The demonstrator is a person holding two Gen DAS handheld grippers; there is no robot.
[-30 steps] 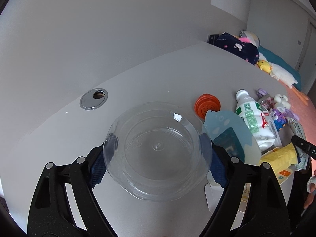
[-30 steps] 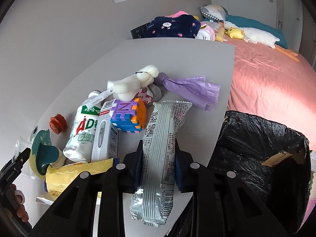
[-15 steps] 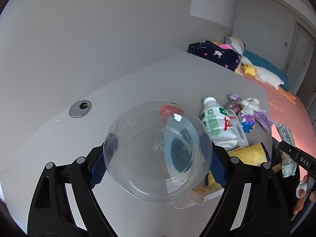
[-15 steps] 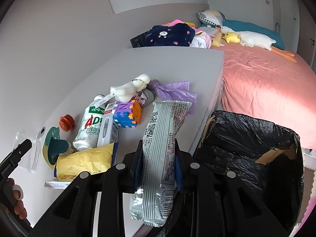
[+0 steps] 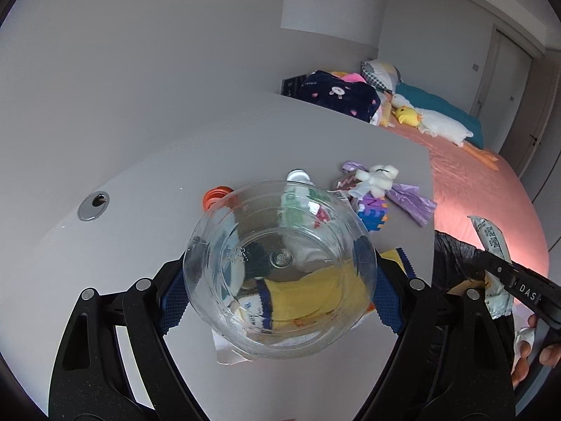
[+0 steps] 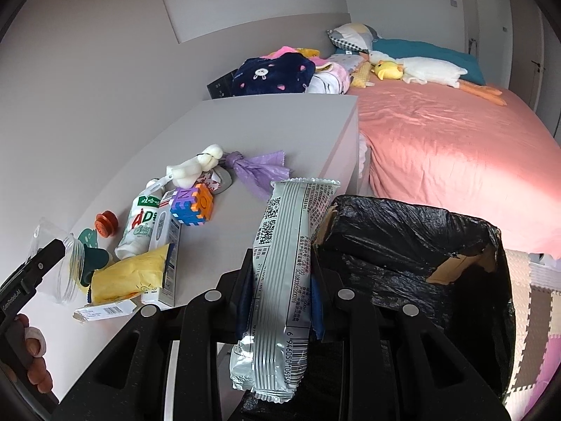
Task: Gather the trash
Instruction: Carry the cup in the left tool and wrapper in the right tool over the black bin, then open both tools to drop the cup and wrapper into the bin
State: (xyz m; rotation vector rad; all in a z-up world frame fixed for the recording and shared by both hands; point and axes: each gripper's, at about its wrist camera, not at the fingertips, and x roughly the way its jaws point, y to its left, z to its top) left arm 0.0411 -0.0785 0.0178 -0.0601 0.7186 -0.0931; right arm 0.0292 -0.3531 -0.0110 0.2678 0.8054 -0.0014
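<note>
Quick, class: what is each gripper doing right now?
Left gripper: shut on the clear plastic container.
Right gripper: shut on the silver snack wrapper.

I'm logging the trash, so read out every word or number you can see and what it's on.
"6 946050 106955": barcode on the silver wrapper in the right tongs.
"AD": milk bottle.
"N": foam cube.
"DAS": right tongs' arm, left view.
The wrapper's fine print and white box are unreadable.

bin bag (image 6: 413,242) mouth open | desk (image 6: 280,133) far end bare | near end cluttered
</note>
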